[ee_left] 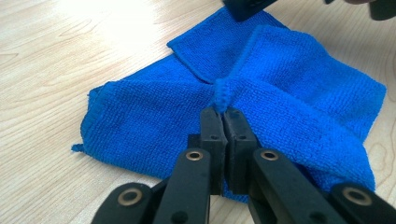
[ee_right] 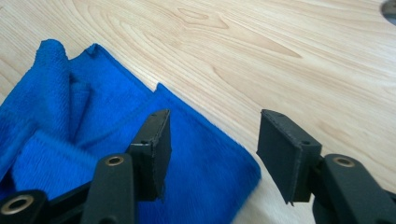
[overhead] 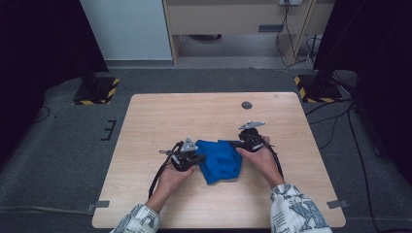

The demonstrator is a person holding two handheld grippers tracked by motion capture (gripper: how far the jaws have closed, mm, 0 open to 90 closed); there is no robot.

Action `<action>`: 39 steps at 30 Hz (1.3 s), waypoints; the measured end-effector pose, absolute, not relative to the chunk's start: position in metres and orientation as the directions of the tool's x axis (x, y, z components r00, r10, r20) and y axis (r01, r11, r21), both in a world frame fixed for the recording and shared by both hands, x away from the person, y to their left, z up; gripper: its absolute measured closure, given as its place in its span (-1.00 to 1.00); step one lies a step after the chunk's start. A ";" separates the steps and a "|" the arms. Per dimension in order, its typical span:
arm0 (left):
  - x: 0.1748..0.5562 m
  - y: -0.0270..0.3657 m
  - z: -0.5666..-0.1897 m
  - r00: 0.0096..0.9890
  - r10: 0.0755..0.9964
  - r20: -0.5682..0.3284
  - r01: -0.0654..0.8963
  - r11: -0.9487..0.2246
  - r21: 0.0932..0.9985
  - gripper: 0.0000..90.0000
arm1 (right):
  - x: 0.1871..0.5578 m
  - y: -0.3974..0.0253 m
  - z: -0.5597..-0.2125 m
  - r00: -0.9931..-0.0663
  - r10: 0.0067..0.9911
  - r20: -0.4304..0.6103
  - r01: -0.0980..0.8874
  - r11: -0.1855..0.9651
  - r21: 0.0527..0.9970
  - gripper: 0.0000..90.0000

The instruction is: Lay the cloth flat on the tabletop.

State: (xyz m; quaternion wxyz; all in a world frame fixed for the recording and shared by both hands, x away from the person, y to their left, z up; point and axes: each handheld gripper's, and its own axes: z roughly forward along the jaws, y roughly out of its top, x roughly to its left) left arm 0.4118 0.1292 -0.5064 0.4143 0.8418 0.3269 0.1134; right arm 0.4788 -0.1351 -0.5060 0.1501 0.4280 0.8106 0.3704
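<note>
The pale wooden table (overhead: 204, 116) is evenly lit from above in the high view, while the room at nine and three o'clock is lost in darkness. A washed-out glare patch is seen at eleven o'clock in the left gripper view. The crumpled blue microfibre cloth (ee_left: 280, 93) is rendered sharply there; its weave is smeared at seven o'clock in the right gripper view.

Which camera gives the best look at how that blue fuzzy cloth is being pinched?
The left gripper view: the left gripper has its jaws shut on a fold of the blue microfibre cloth. The high view shows the cloth small; the right gripper view shows one corner between open jaws.
</note>
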 end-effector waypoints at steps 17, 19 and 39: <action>0.415 0.132 -0.506 0.750 0.657 -0.076 0.458 -0.433 0.776 0.93 | 0.483 -0.137 -0.509 -0.675 0.736 0.055 0.558 0.460 0.691 0.94; 0.416 0.132 -0.505 0.752 0.655 -0.077 0.454 -0.430 0.780 0.93 | 0.479 -0.143 -0.507 -0.670 0.740 0.060 0.560 0.451 0.695 0.95; 0.438 0.120 -0.517 0.761 0.648 -0.039 0.439 -0.470 0.766 0.87 | 0.383 -0.203 -0.513 -0.584 0.794 0.171 0.634 0.315 0.706 0.94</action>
